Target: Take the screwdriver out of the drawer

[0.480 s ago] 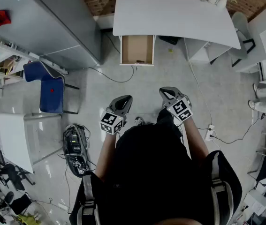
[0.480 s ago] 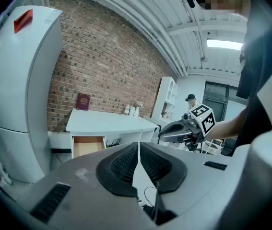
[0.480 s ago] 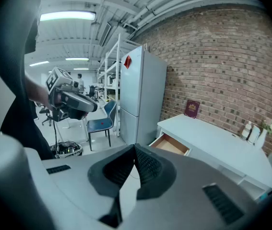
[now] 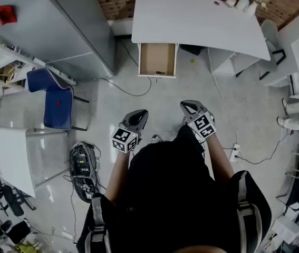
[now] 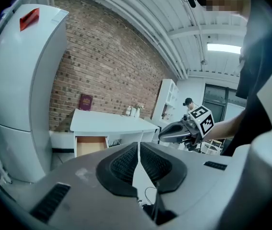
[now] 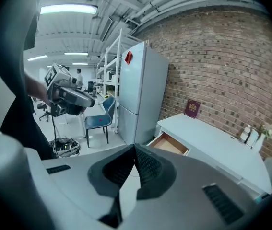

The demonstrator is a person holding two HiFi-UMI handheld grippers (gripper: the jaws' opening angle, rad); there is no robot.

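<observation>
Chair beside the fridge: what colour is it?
The chair is blue; the head view shows it best.

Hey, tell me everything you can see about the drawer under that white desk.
The drawer is a shallow rectangular box with a light brown, wood-like inside and a white front panel. It stands pulled well out from under the white desk, near the desk's left end in the head view, and sits level with its open side up. It looks almost bare: one small dark object lies close to the front panel, too small to identify. Only the desk appears to touch it.
</observation>
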